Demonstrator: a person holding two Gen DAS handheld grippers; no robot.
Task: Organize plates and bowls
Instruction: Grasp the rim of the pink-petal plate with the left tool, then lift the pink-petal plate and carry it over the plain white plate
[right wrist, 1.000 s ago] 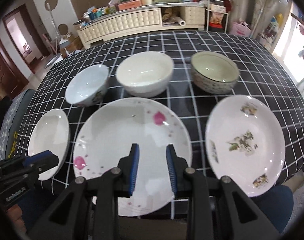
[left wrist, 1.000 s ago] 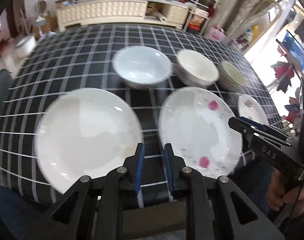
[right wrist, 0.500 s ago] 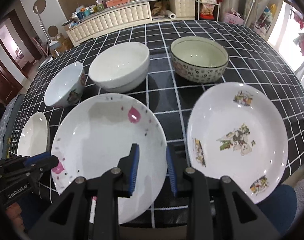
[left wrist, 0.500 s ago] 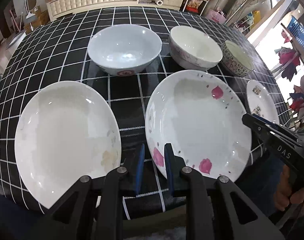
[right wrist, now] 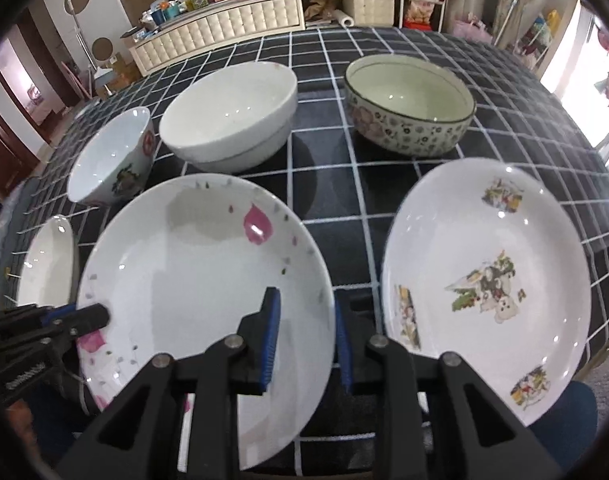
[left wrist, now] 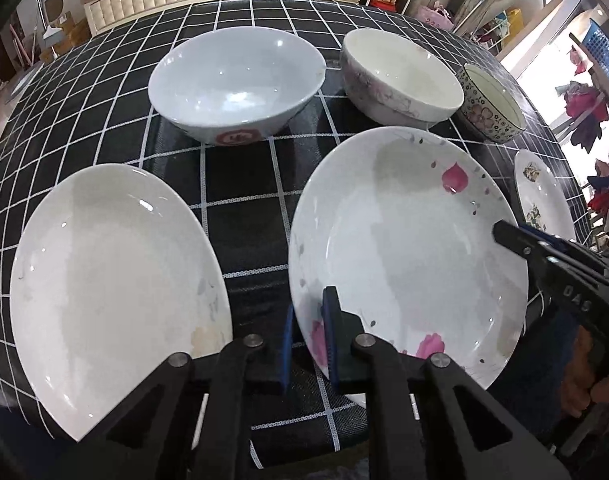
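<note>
Bench [left wrist: 240, 184] covered by a black cloth with a white grid, carrying three plates in the near row and three bowls in the far row.

Pink-flower plate [left wrist: 408, 248], the largest dish, lies in the middle of the near row. Both tools straddle its near rim from opposite sides: the left tool [left wrist: 308, 334] has one blue pad over the plate's lower left edge and the other just outside it; the right tool [right wrist: 306, 338] has one pad over the plate's right part and the other beyond the rim. Each tool's pads stand parted on either side of the rim; whether they press on the rim cannot be told.

Plain white plate [left wrist: 112, 288] lies to the left of the pink-flower plate, apart from it, with a faint brownish stain near its near edge.

Cartoon plate [right wrist: 484, 288] lies to the right of the pink-flower plate, apart from it, printed with small coloured figures.

Pale blue bowl [left wrist: 236, 84] stands upright behind the gap between the plain and pink-flower plates, a red mark on its outer wall.

White bowl [right wrist: 232, 116] stands upright behind the pink-flower plate, just beside the pale blue bowl.

Flower-patterned bowl [right wrist: 410, 106] with a dark rim stands upright behind the cartoon plate, apart from the white bowl.

Beyond the bench, a cream cabinet [right wrist: 224, 28] holds assorted items.
</note>
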